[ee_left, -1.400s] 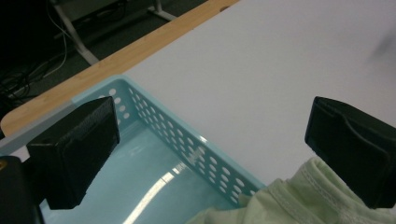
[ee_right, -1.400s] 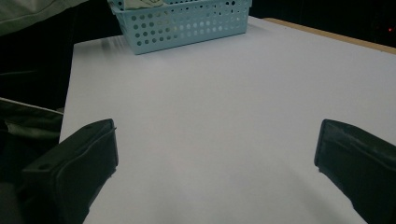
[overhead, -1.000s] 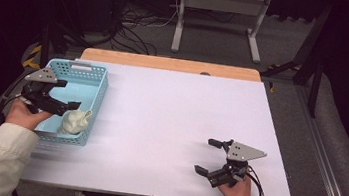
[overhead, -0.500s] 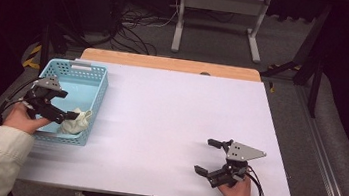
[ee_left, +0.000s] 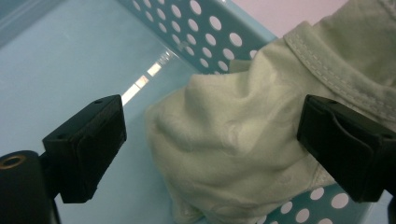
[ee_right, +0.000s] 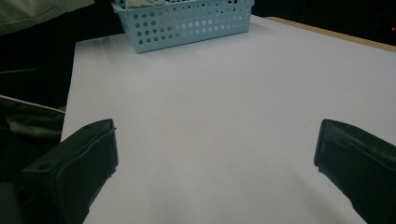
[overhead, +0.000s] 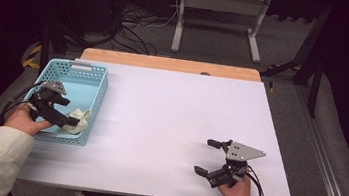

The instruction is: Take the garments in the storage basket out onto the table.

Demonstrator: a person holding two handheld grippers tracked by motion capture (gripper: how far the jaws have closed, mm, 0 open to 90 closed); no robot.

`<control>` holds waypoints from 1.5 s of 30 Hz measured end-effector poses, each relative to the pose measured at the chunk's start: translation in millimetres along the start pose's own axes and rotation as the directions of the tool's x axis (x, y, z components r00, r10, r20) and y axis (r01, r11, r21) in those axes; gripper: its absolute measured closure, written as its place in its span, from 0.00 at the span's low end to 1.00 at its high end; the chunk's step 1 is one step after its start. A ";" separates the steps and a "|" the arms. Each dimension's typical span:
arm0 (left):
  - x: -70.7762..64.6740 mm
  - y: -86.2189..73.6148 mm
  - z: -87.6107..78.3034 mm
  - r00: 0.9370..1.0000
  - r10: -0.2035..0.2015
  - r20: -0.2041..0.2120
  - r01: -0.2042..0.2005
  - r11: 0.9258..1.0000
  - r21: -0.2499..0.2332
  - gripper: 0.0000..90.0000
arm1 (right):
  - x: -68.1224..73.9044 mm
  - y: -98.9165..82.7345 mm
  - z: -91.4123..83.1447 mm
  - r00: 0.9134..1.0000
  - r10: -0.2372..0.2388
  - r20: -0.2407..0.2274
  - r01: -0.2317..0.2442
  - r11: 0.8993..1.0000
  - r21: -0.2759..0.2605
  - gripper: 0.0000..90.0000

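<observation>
Reaching into the light blue perforated basket (overhead: 95, 76) at the 9 o'clock edge of the white table (overhead: 180, 114), the left gripper (overhead: 70, 121) has its jaws spread wide on either side of a crumpled cream cloth (overhead: 81, 117). In the left gripper view, the cloth (ee_left: 233, 140) bulges up between the two black jaws, the right-hand one touching the fabric near a stitched hem and the other standing clear over the basket's smooth floor (ee_left: 70, 60); the cloth lies against the basket's near wall. Toward 5 o'clock on the table, well apart from the basket, the right gripper (overhead: 208, 157) rests in the person's hand with its jaws wide apart and nothing between them. Its own view looks across bare tabletop (ee_right: 224, 107) to the basket (ee_right: 187, 21) at 12 o'clock.
</observation>
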State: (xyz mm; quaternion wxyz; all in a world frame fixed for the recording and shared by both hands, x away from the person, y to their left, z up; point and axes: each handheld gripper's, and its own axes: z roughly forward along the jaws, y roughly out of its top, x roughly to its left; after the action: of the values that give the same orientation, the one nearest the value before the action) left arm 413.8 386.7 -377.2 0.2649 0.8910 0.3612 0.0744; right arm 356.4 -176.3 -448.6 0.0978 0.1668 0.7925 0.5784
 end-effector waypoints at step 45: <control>-6.7 1.1 4.0 0.994 0.058 0.092 -0.066 0.995 0.077 0.96 | 0.0 0.0 0.1 1.000 0.000 0.001 0.000 1.000 0.001 0.00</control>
State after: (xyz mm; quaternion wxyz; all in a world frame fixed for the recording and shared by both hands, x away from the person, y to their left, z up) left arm 410.9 379.8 -379.6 0.2426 0.9141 0.3238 0.0279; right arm 356.4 -176.2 -448.6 0.0981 0.1672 0.7927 0.5780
